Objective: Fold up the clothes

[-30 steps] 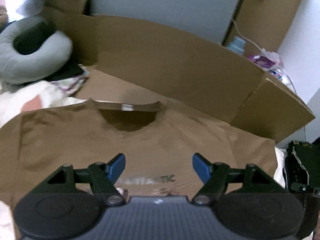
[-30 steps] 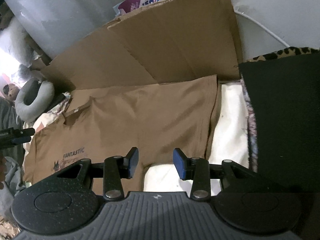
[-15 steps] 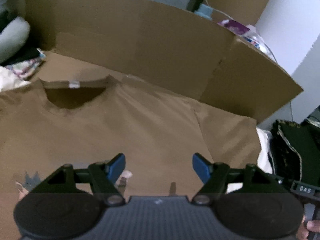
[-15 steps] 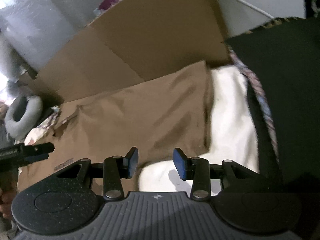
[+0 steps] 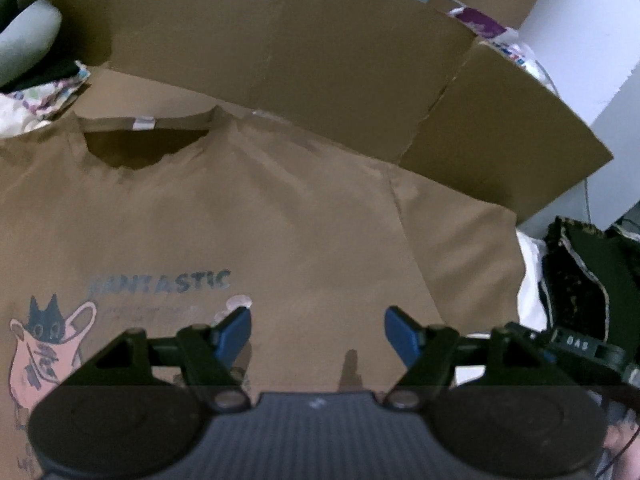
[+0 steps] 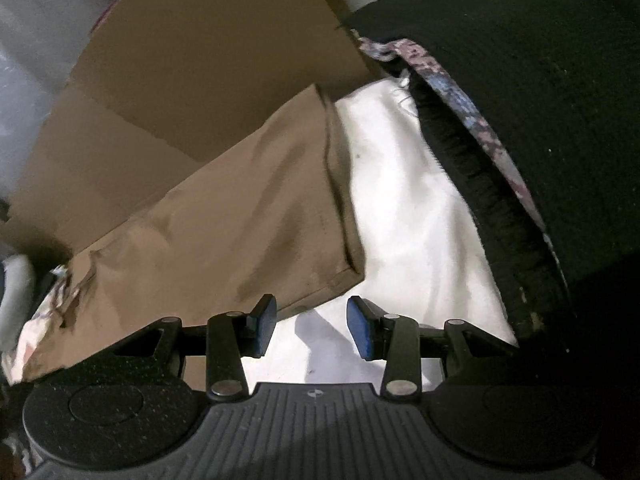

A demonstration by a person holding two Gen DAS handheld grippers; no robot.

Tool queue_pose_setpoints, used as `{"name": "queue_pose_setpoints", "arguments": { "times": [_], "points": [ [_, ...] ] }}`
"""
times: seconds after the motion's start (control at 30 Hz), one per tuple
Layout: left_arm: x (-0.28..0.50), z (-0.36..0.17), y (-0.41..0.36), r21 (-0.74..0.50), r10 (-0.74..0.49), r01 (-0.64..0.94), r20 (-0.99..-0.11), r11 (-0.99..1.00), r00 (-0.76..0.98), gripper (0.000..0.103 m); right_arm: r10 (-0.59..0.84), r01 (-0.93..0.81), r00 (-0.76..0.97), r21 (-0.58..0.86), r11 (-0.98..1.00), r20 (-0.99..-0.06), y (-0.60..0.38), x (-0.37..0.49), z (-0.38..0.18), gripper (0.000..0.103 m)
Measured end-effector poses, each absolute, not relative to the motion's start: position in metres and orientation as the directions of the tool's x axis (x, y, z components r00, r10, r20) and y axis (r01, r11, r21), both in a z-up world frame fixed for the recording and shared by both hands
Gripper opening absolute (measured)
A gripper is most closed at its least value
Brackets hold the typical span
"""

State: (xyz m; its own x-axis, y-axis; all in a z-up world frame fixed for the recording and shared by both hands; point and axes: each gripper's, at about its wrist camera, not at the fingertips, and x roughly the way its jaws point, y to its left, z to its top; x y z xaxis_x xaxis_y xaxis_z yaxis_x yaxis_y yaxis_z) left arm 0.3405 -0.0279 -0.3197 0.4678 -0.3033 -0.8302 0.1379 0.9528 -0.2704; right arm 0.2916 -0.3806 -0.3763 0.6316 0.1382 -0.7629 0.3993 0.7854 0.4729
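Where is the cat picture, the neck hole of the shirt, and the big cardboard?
cat picture [image 5: 44, 324], left wrist view, its dark head.
neck hole [image 5: 140, 146], left wrist view, the dark opening.
cardboard [image 5: 280, 48], left wrist view, its flat middle.

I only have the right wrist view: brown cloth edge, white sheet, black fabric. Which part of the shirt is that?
Observer: The sleeve of a brown short-sleeved T-shirt, laid flat, front up.
Operator: Any print?
Observer: Yes, a cat drawing with grey lettering on the chest.
Operator: Left gripper holding anything?
Observer: No. The left gripper is open above the shirt's chest, nothing between the jaws.
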Motion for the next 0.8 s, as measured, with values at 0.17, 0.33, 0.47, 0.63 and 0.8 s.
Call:
{"name": "queue_pose_setpoints", "arguments": {
  "times": [0.17, 0.33, 0.47, 0.63, 0.8],
  "points": [
    [0.340, -0.326, -0.025, -0.295, -0.315, 0.115, -0.837, 0.948, 0.447, 0.076, 0.087, 0.463, 0.631, 0.465, 0.755, -0.771, -0.385, 0.299, -0.380, 0.046],
    [0.340, -0.328, -0.026, -0.296, -0.319, 0.123, -0.840, 0.947, 0.439, 0.070, 0.102, 0.510, 0.627, 0.505, 0.697, -0.773, -0.394, 0.306, -0.384, 0.039],
    [0.340, -0.329, -0.028, -0.306, -0.332, 0.131, -0.836, 0.943, 0.437, 0.069, 0.123, 0.545, 0.614, 0.531, 0.649, -0.780, -0.401, 0.303, -0.382, 0.025],
    [0.336, -0.332, -0.032, -0.307, -0.339, 0.142, -0.837, 0.941, 0.430, 0.069, 0.122, 0.596, 0.608, 0.553, 0.583, -0.784, -0.397, 0.287, -0.380, 0.042],
    [0.336, -0.333, -0.030, -0.307, -0.335, 0.136, -0.839, 0.942, 0.428, 0.069, 0.134, 0.599, 0.625, 0.582, 0.550, -0.769, -0.394, 0.291, -0.388, 0.049]
  ]
}}
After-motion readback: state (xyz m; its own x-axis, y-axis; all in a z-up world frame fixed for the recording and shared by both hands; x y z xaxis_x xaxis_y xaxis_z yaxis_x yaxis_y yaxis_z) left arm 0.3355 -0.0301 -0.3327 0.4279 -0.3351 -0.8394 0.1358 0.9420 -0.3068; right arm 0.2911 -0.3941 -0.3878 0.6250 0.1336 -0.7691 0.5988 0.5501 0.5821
